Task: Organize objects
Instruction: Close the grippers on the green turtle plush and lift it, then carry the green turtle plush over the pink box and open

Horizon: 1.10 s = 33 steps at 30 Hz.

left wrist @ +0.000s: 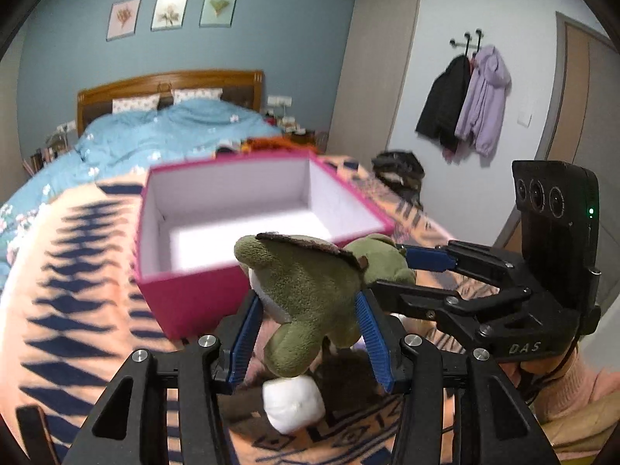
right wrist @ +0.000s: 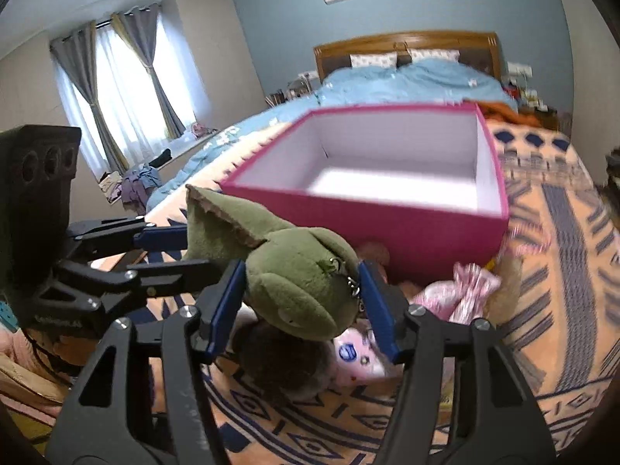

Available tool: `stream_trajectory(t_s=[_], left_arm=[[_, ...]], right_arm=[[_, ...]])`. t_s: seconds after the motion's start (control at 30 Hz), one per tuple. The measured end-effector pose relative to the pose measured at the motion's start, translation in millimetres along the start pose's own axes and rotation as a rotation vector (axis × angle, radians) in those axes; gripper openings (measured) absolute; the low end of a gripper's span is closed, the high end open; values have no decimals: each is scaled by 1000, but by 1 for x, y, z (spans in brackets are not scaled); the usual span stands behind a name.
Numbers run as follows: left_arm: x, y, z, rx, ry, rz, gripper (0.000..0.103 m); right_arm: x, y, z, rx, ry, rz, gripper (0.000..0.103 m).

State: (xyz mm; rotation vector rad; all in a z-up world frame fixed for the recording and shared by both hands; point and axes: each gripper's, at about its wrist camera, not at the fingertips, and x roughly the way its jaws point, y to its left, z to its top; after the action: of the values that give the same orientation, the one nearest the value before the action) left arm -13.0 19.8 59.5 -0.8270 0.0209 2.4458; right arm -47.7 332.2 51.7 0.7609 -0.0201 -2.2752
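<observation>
Bed (left wrist: 162,131): wide, with a wooden headboard and a rumpled blue floral quilt at its far end.
Blanket (left wrist: 77,271): orange with dark blue diamond and zigzag patterns, flat-woven in look, spread over the near part of the bed; everything below lay on it.
Box (left wrist: 186,302): open, rectangular, magenta outside and white inside, cardboard-like with straight walls; it stood on the blanket just beyond the toy, its near wall facing both claws, and its inside showed only bare white.
Plush toy (left wrist: 310,290): green and fuzzy, with a brown serrated ridge, white patches underneath and a small metal chain at one end; it was held above the blanket, in front of the box's near wall, gripped at both ends.
Left claw (left wrist: 310,333): closed narrowly on one end of the plush toy, its ribbed blue pads pressing into the fur.
Right claw (right wrist: 302,302): closed likewise on the other end of the plush toy, blue pads on either side of it.
Dark fluffy toy (right wrist: 283,364): lay on the blanket directly under the held plush.
Pink patterned bundle (right wrist: 465,290): crinkled and shiny, lay beside the box's near corner.
White soft lump (left wrist: 292,407): rounded, beneath the left claw.
</observation>
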Motion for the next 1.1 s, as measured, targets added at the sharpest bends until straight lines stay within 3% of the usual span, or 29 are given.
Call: stream_trajectory(t_s=[0.23, 0.47, 0.73, 0.93, 1.1], left_arm=[[7, 22, 34, -23, -41, 39, 51], [31, 42, 60, -12, -64, 103, 52], [75, 72, 59, -66, 10, 105, 52], [104, 87, 49, -100, 88, 119, 52], [114, 97, 39, -119, 112, 211, 53]], right_arm=[[-6, 13, 41, -91, -73, 1, 62], [21, 6, 74, -130, -90, -29, 62], [61, -19, 89, -55, -39, -18, 62], [92, -31, 81, -36, 32, -42, 62], [107, -35, 73, -39, 73, -51, 62]])
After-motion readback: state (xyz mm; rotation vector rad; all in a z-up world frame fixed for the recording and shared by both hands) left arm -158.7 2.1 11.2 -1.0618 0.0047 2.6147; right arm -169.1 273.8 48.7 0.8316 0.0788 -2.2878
